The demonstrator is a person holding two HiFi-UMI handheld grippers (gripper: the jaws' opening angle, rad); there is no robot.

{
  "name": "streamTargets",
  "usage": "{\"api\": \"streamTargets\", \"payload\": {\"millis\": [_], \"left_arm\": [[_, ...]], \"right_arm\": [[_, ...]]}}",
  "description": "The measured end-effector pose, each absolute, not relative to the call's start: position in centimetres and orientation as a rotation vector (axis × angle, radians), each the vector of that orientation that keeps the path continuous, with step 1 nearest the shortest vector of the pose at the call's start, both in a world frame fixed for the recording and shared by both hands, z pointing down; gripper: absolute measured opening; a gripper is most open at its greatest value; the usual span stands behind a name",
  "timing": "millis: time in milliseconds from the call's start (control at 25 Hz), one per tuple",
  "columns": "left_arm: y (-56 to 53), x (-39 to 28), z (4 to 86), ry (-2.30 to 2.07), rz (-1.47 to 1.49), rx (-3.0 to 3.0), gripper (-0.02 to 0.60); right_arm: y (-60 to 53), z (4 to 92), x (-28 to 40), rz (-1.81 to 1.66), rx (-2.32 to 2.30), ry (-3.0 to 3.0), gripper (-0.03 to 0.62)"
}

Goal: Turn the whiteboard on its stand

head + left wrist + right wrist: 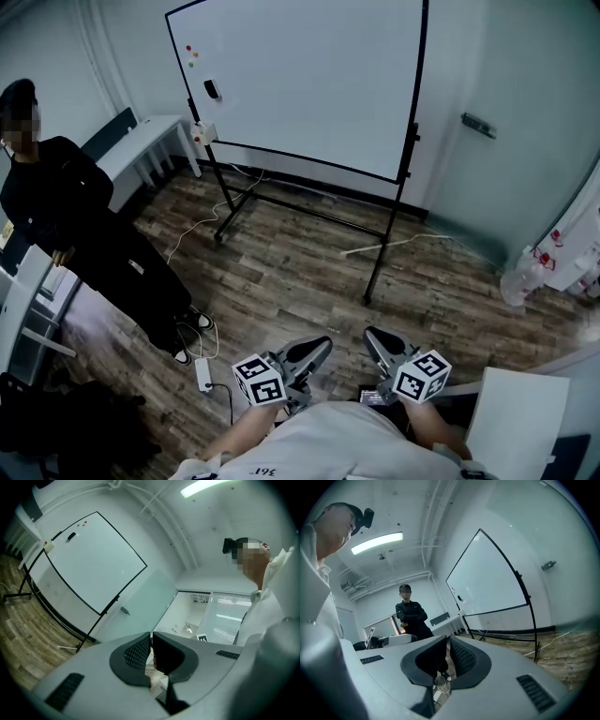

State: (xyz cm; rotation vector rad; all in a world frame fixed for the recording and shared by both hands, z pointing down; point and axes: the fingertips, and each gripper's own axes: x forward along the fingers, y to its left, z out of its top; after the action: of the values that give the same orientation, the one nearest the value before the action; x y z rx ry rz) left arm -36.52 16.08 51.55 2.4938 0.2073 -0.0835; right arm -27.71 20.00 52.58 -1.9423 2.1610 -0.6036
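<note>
The whiteboard [309,84] stands upright on its black wheeled stand [382,246] across the wooden floor, well away from both grippers. It carries a black eraser [212,89] and small coloured magnets at its upper left. It also shows as the whiteboard [91,559] in the left gripper view and the whiteboard [487,583] in the right gripper view. My left gripper [319,347] [151,637] and right gripper [373,336] [447,640] sit low, close to my body, jaws together with nothing between them.
A person in black [84,234] stands at the left, arms folded. A white bench [141,141] lines the left wall. A power strip [203,375] and cables lie on the floor. A white tabletop [520,422] is at bottom right, and plastic bottles [525,277] stand by the right wall.
</note>
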Motion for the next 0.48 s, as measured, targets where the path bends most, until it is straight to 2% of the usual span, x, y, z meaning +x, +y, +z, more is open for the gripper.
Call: {"api": "streamTargets", "payload": {"millis": [200,320,480], "left_arm": [[16.7,-35.5,51.5,0.213,-0.075,2.497,0.008],[17.1,-34.5,51.5,0.220,-0.083,2.514,0.008],[17.7,-33.1,51.4,0.222,-0.076,2.521,0.008]], "right_arm": [[20.9,52.5,-26.4,-0.546,-1.994,2.158,0.031],[21.7,52.5,-25.0,-0.539,-2.003,2.143,0.089],[22.8,52.8,-23.2,-0.553,-2.016,2.132,0.095]]}}
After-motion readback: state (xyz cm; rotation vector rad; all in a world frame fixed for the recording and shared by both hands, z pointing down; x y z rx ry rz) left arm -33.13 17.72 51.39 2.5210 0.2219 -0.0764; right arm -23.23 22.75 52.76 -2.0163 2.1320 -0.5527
